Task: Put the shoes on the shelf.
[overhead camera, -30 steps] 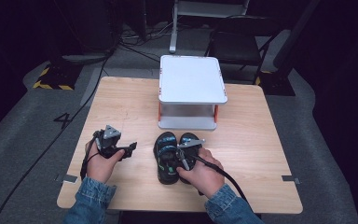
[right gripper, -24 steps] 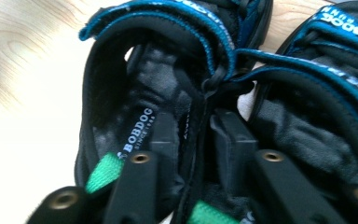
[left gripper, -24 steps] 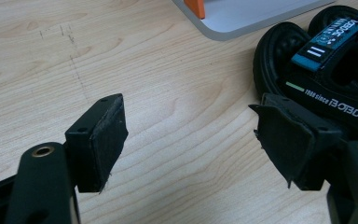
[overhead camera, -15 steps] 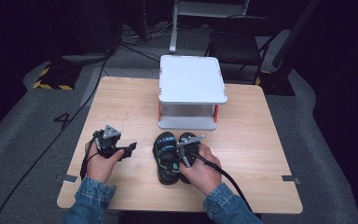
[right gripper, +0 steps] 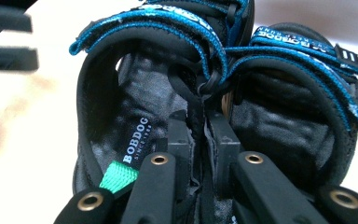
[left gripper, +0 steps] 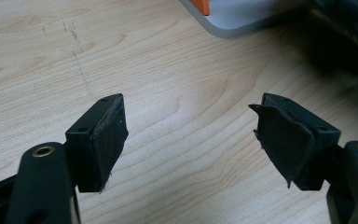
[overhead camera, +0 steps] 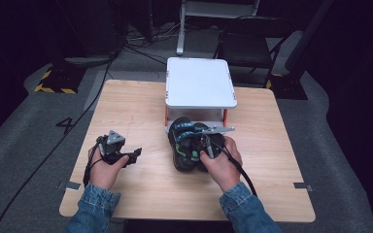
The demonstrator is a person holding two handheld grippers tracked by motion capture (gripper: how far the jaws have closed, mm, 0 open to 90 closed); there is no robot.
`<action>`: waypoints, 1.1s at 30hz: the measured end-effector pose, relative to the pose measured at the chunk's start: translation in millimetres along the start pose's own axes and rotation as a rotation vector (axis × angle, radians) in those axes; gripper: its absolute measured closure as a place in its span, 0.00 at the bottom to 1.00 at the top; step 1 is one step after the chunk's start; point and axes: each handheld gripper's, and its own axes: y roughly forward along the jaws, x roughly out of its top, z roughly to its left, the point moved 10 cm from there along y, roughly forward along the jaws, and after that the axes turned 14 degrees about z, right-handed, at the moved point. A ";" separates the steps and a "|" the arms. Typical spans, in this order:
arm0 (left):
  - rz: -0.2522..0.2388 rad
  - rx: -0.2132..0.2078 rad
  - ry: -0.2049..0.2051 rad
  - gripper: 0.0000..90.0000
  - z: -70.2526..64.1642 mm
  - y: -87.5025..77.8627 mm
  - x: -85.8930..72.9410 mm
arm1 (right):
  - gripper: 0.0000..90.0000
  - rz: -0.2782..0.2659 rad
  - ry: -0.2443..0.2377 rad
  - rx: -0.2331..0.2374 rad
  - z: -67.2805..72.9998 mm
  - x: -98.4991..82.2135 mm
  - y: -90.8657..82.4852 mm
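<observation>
A pair of black sandals (overhead camera: 183,141) with blue straps lies on the wooden table (overhead camera: 126,107), toes just under the front of the white stand (overhead camera: 199,82). My right gripper (overhead camera: 203,145) is shut on the pair, pinching the two inner heel edges together. The right gripper view shows both heel openings, the left sandal (right gripper: 121,93) and the right sandal (right gripper: 298,93), with my right gripper (right gripper: 200,135) between them. My left gripper (overhead camera: 135,154) rests low over the table left of the sandals, open and holding nothing (left gripper: 189,135).
The white stand has orange legs and a lower base plate (left gripper: 242,18) on the table's far middle. A dark chair (overhead camera: 245,48) and cables lie on the floor beyond the table. Bare wood spreads left and right of the stand.
My right gripper has pushed the sandals forward, toward the white stand. The left gripper has stayed where it was.
</observation>
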 end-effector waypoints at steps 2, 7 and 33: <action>0.000 0.001 -0.001 0.28 0.3 -0.1 0.0 | 0.92 -0.018 0.000 -0.027 -9.2 10.4 0.4; 0.000 0.000 -0.004 0.28 1.5 -0.1 -0.3 | 0.92 -0.038 0.002 -0.073 -26.6 32.0 5.3; -0.005 -0.005 -0.019 0.28 5.8 -0.5 -0.7 | 0.91 -0.132 -0.054 -0.248 -66.1 86.9 71.6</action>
